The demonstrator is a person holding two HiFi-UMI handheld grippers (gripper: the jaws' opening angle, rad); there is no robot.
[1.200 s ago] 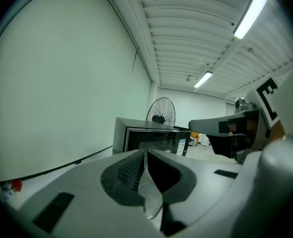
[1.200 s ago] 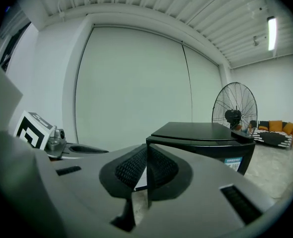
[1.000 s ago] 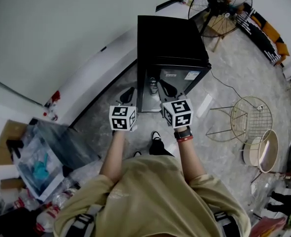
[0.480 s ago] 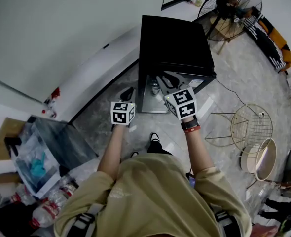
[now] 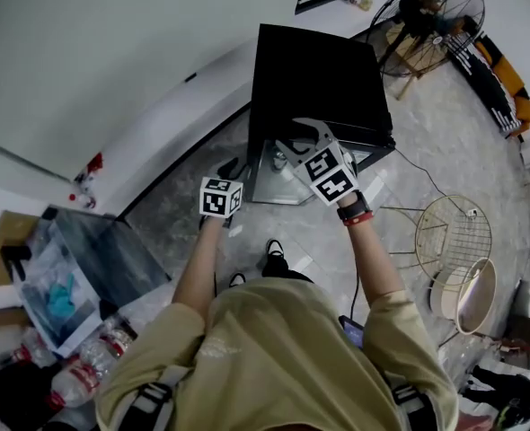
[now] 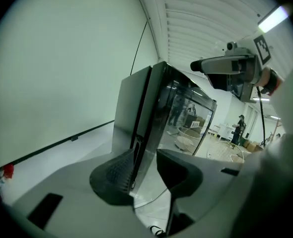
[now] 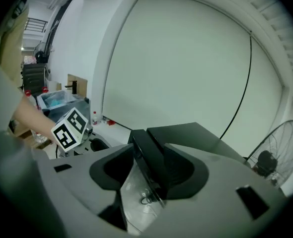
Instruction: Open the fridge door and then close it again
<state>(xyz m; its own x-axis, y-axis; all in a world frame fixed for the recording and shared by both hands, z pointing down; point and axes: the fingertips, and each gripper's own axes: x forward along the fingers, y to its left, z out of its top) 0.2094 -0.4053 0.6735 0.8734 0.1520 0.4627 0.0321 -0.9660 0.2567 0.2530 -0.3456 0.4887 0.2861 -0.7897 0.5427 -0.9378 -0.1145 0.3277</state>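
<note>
The black mini fridge stands against the white wall, its glass door facing me. I cannot tell whether the door is fully against the body. My right gripper hangs at the door's top edge. That black edge runs between its jaws, which have just been opening and do not press on it. My left gripper is lower, left of the fridge. Its jaws have also just been opening and nothing is between them. In the left gripper view the door's left edge lies some way ahead.
A standing fan is behind the fridge at the right. A wire chair and a round tub sit on the floor to the right. A clear plastic box and bottles lie at the left.
Both grippers' jaws have opened. The right gripper rolled and moved up to the door's top edge. The left gripper sank lower beside the fridge's left front corner.
</note>
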